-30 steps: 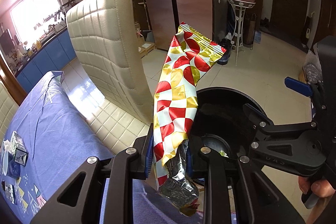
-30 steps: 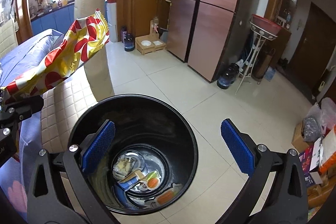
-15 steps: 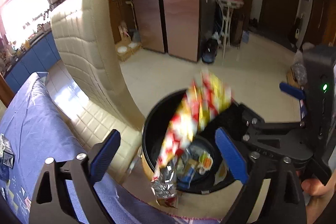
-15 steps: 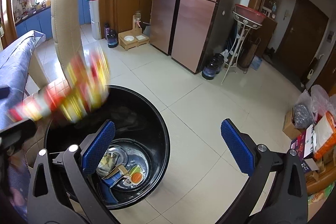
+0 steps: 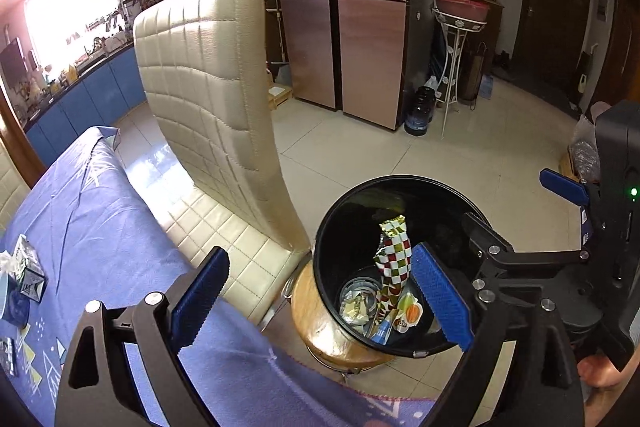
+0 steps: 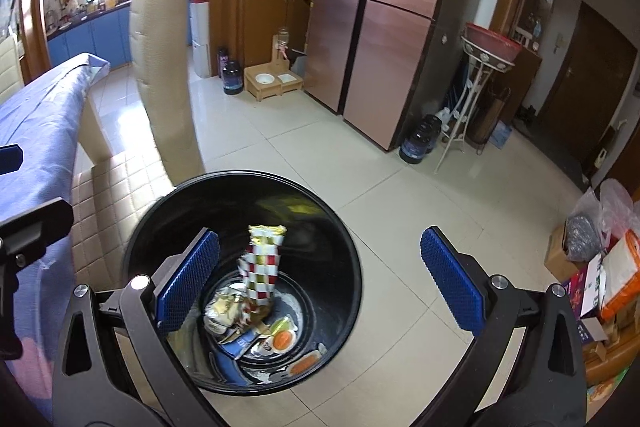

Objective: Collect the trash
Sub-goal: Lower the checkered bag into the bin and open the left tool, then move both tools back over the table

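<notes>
A black round bin (image 5: 344,199) stands on a wooden stool (image 5: 316,327) beside the table; it also shows in the right wrist view (image 6: 336,227). A red, gold and white checked snack wrapper (image 5: 394,255) stands inside it on several other wrappers, also seen in the right wrist view (image 6: 262,263). My left gripper (image 5: 320,297) is open and empty above the table edge, left of the bin. My right gripper (image 6: 320,281) is open and empty over the bin; its body shows in the left wrist view (image 5: 560,267).
A cream quilted chair (image 5: 208,87) stands between the blue-clothed table (image 5: 80,227) and the bin. Small packets (image 5: 24,271) lie on the table at far left. Boxes and bags (image 6: 600,267) sit on the floor at right. Tiled floor (image 6: 320,155) stretches to the copper fridge.
My left gripper opened and let go of the checked wrapper, which dropped into the bin. The left gripper pulled back and up. The right gripper stayed open over the bin.
</notes>
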The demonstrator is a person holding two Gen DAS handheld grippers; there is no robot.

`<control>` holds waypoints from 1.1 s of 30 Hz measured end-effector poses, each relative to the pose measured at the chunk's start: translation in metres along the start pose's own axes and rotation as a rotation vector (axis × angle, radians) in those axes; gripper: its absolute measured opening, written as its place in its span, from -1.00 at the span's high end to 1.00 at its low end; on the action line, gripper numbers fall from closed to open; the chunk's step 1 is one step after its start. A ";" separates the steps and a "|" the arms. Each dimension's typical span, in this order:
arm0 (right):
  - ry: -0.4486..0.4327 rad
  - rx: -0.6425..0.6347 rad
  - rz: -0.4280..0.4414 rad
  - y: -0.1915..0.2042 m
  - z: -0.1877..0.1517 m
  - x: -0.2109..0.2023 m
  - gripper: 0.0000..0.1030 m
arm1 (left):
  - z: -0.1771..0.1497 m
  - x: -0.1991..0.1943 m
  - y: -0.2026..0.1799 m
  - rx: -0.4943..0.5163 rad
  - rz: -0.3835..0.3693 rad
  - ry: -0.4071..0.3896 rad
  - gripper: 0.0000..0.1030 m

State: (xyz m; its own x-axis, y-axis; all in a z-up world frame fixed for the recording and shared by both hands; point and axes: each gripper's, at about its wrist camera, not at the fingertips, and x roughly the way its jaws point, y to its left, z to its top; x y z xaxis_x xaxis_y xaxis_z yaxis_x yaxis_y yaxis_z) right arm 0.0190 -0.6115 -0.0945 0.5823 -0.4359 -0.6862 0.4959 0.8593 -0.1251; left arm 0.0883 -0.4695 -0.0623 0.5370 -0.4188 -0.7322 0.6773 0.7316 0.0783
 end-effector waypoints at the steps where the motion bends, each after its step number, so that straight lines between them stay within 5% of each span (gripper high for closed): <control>1: -0.006 -0.009 0.003 0.005 0.001 -0.004 -0.93 | -0.001 -0.004 0.004 -0.006 0.004 -0.005 -0.74; 10: -0.058 -0.097 0.057 0.062 0.013 -0.042 -0.93 | -0.023 -0.045 0.056 -0.065 0.078 -0.039 -0.74; 16: -0.064 -0.141 0.176 0.111 0.015 -0.068 -0.93 | -0.047 -0.076 0.103 -0.141 0.141 -0.051 -0.74; 33: -0.102 -0.369 0.434 0.299 0.012 -0.122 -0.93 | -0.141 -0.152 0.259 -0.381 0.360 -0.046 -0.74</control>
State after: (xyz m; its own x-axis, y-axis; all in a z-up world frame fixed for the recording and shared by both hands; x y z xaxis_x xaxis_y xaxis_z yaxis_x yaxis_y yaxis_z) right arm 0.1040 -0.3052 -0.0397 0.7504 -0.0307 -0.6602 -0.0492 0.9936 -0.1020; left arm 0.1113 -0.1410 -0.0264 0.7296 -0.1219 -0.6729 0.2194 0.9737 0.0615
